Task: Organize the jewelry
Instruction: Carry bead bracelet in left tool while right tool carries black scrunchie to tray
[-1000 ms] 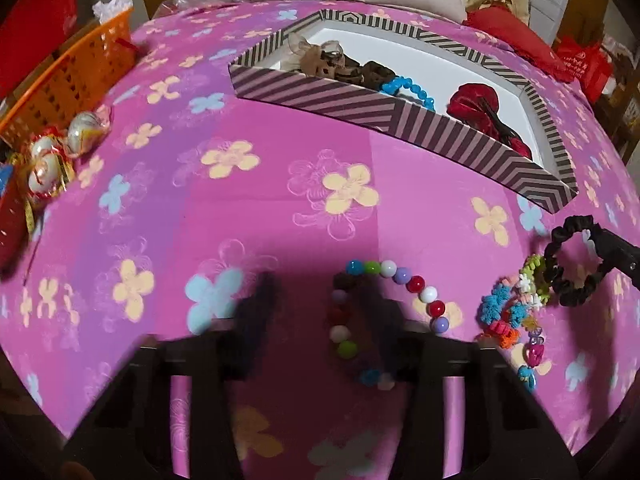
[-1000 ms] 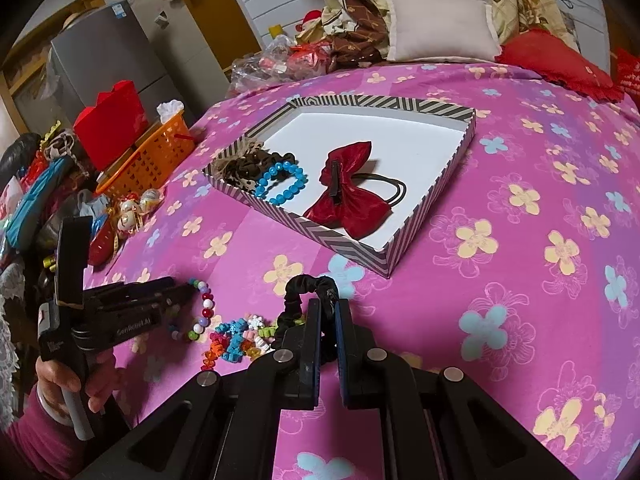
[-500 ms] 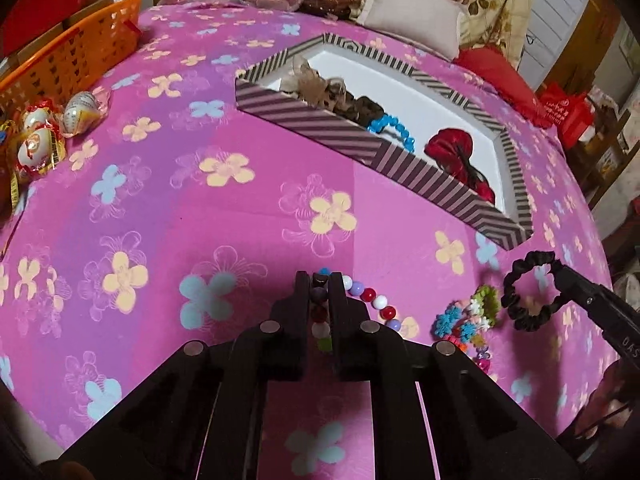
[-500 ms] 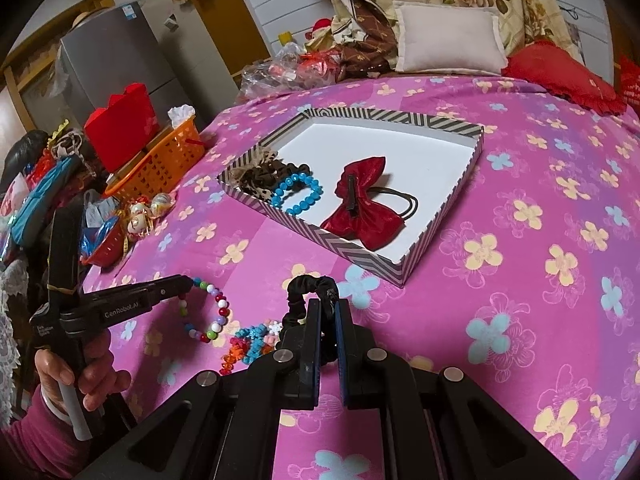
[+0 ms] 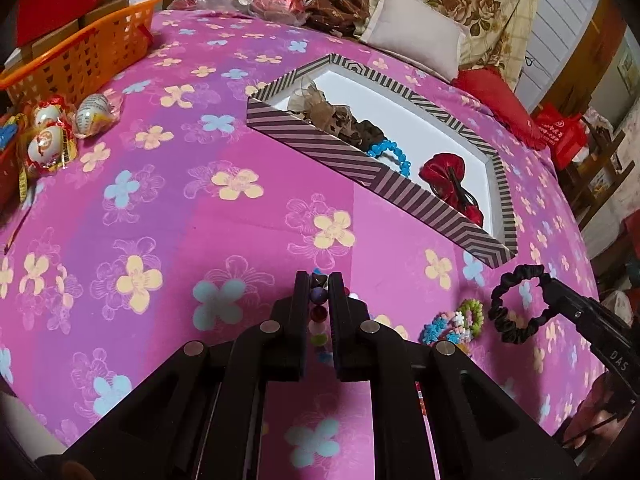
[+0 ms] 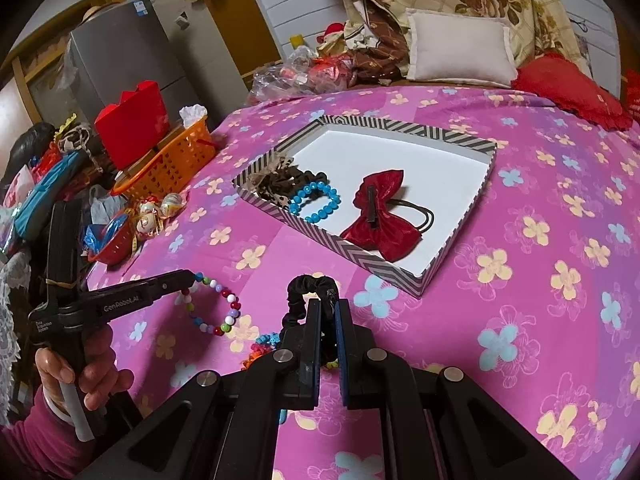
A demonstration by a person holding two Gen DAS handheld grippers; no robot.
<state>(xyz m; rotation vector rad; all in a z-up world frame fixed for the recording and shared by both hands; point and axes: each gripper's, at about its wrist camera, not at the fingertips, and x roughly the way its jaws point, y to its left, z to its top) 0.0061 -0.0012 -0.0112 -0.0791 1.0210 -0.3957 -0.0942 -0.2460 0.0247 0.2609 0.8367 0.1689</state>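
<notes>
My left gripper [image 5: 319,280] is shut on a multicoloured bead bracelet [image 5: 319,312] and holds it above the pink bedspread; the bracelet [image 6: 218,308] hangs from its tips [image 6: 192,278] in the right wrist view. My right gripper [image 6: 327,304] is shut on a black scrunchie [image 6: 308,284], also lifted; the scrunchie [image 5: 516,304] shows at the right in the left wrist view. The striped tray [image 6: 460,220] [image 5: 360,160] ahead holds a red bow [image 6: 380,216], a blue bead bracelet [image 6: 316,202] and brown scrunchies [image 6: 280,180].
A colourful flower bracelet [image 5: 452,324] lies on the bedspread between the grippers. An orange basket [image 6: 172,164] and wrapped eggs [image 5: 60,128] sit at the left edge. Pillows [image 6: 460,52] and bags lie at the far end.
My left gripper closed on the bead bracelet and lifted it off the bedspread. My right gripper stayed shut on the scrunchie and rose slightly.
</notes>
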